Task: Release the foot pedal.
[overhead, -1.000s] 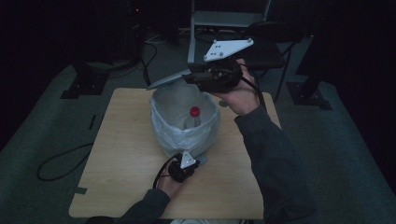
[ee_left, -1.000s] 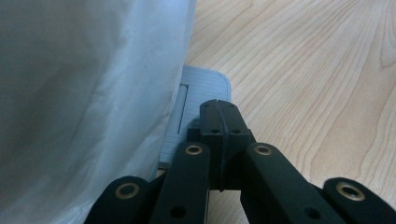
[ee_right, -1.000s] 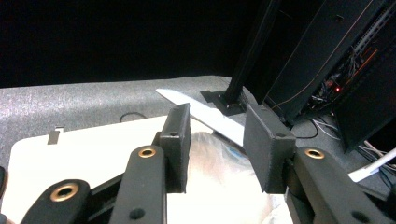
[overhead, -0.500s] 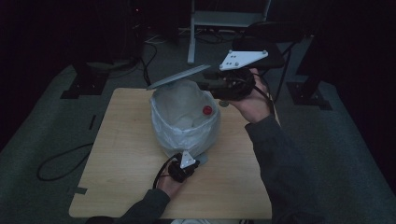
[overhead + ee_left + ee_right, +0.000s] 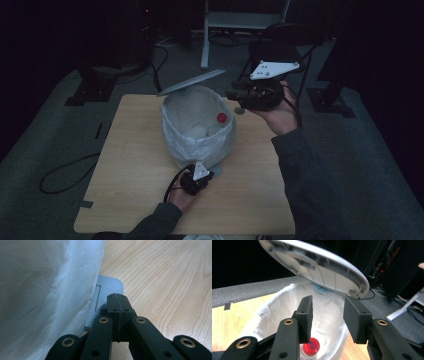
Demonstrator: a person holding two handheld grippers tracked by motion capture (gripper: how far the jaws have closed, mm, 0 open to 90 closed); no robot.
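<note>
**Bottle in the bin, both grippers empty**

My right gripper (image 5: 327, 315) hovers beside the bin (image 5: 197, 145), jaws parted on nothing. My left gripper (image 5: 117, 302) presses the pedal (image 5: 107, 288), jaws clenched together. I count one bottle (image 5: 220, 120) inside, one raised lid (image 5: 192, 82).

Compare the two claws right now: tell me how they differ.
The left claw has its jaws shut together, low on the table beside the bin's pedal. The right claw has its jaws apart with nothing between them, raised beside the bin's rim. Both are black and hand-held.
</note>
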